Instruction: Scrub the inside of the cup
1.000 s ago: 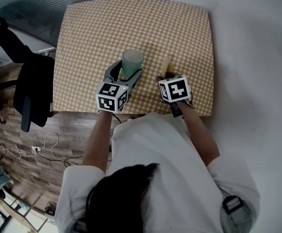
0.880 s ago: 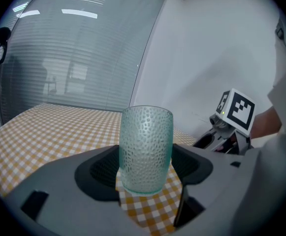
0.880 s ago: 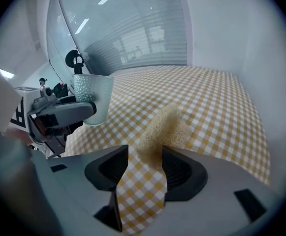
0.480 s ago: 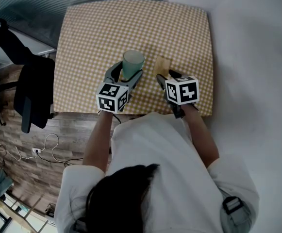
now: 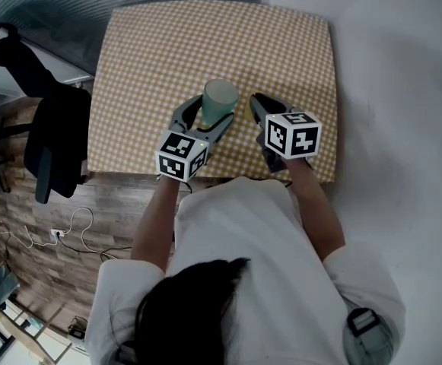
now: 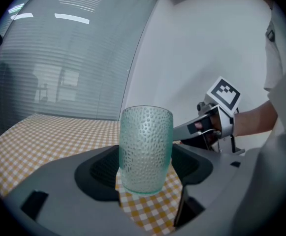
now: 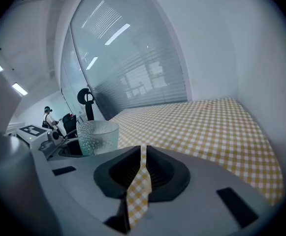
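Observation:
A pale green dimpled glass cup [image 5: 221,97] stands upright in my left gripper [image 5: 208,114], which is shut on its lower part, just above the checked table [image 5: 205,36]. The left gripper view shows the cup [image 6: 146,149] between both jaws of that gripper [image 6: 147,170]. My right gripper [image 5: 257,103] hovers just right of the cup. Its jaws have just been closing and now pinch a thin yellow-checked cloth [image 7: 142,181]. The right gripper view shows that gripper [image 7: 143,166] with the cup [image 7: 97,136] to its left. From the left gripper view, the right gripper [image 6: 182,131] points toward the cup.
The table's near edge [image 5: 205,178] runs just under both grippers. A black office chair [image 5: 49,135] stands left of the table on the wood floor [image 5: 91,226]. A white wall [image 5: 388,90] is on the right. A glass partition with blinds [image 6: 59,58] lies beyond the table.
The right gripper opened over a small tan cloth on the table, then closed, rose and swung toward the cup. The cloth no longer lies there. The left gripper keeps its hold on the cup.

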The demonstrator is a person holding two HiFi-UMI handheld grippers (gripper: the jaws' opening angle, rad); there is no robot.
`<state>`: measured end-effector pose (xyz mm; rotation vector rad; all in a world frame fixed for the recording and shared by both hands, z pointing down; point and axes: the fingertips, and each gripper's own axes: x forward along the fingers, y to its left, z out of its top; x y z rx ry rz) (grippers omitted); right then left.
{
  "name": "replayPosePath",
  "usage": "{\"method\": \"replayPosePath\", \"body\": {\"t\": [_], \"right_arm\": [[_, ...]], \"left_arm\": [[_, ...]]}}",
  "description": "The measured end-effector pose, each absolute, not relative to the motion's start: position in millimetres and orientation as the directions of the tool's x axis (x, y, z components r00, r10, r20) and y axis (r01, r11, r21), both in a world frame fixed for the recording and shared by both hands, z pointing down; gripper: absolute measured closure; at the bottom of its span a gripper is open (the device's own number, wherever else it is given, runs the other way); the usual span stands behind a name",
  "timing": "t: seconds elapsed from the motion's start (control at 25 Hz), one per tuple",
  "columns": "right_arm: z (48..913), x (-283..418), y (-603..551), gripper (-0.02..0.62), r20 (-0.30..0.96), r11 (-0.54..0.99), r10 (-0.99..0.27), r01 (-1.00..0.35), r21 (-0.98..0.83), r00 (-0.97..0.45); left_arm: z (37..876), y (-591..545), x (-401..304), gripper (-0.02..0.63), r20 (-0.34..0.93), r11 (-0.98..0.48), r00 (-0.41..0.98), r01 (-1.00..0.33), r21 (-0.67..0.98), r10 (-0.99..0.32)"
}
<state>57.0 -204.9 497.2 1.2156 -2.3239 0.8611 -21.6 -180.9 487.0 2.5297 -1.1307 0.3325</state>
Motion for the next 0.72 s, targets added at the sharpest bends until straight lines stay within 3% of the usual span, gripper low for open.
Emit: {"method": "replayPosePath", "body": {"t": [0.24, 0.72], "right_arm": [[496.5, 29.4, -205.7, 0.551, 0.549, 0.517, -0.55, -0.773, -0.368, -0.63], [498.6, 11.5, -196.7, 0.554, 0.553, 0.579, -0.501, -0.733, -0.359, -0.666]], "left_arm": [[486.1, -172.8, -16.4, 0.275, 0.357, -0.65, 0.67, -0.735, 0.196, -0.65], [522.9, -163.3, -22.7, 0.276, 0.492, -0.647, 0.619, -0.75, 0.138, -0.612]]}}
